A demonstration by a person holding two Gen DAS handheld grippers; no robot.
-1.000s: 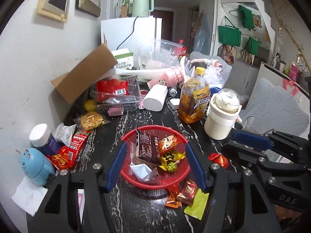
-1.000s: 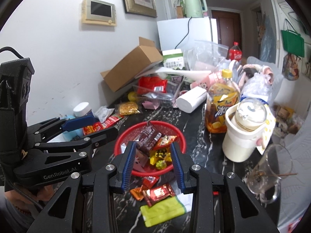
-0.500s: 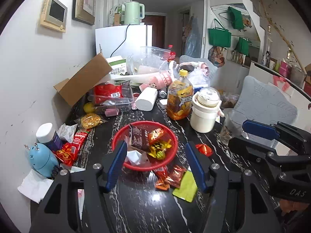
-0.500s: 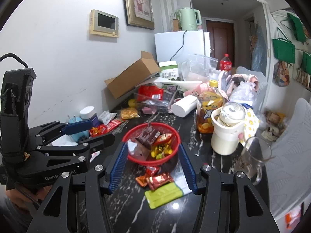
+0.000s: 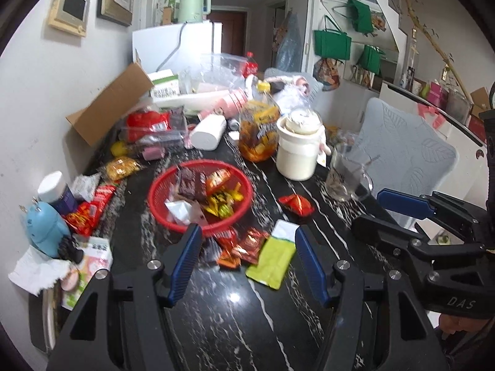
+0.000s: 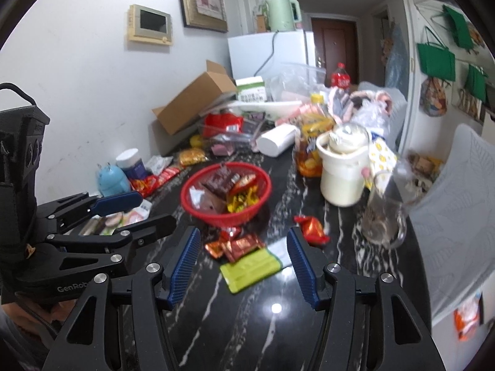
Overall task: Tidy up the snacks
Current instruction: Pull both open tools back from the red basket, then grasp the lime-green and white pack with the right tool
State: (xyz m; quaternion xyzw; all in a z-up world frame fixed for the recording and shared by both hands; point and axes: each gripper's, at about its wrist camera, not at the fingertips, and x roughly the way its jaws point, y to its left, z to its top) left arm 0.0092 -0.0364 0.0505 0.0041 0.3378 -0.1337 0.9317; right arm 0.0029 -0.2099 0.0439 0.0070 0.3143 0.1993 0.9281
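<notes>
At the far left of the left-wrist view, a blue gadget (image 5: 46, 230) and red sachets (image 5: 89, 207) lay against the wall, probably pushed aside. In the middle of the frame stood the red basket (image 5: 200, 196), already holding chocolate bars and yellow sweets, so it looked like the collecting place. Just below its near rim, copper-wrapped candies (image 5: 244, 245) and a lime-green packet (image 5: 273, 256) lay loose on the black marble table (image 5: 235, 318), apparently not yet gathered. The left gripper (image 5: 247, 261) hung above them, jaws spread and empty. To their right sat a lone red candy (image 5: 295, 204), then a glass mug (image 5: 346, 179). At the right edge the right gripper (image 5: 399, 213) hovered, also released and empty.

The right-wrist view alone showed the packets under the left gripper (image 6: 123, 213) at frame left, and an orange packet (image 6: 467, 317) low beyond the table edge, lower right.
</notes>
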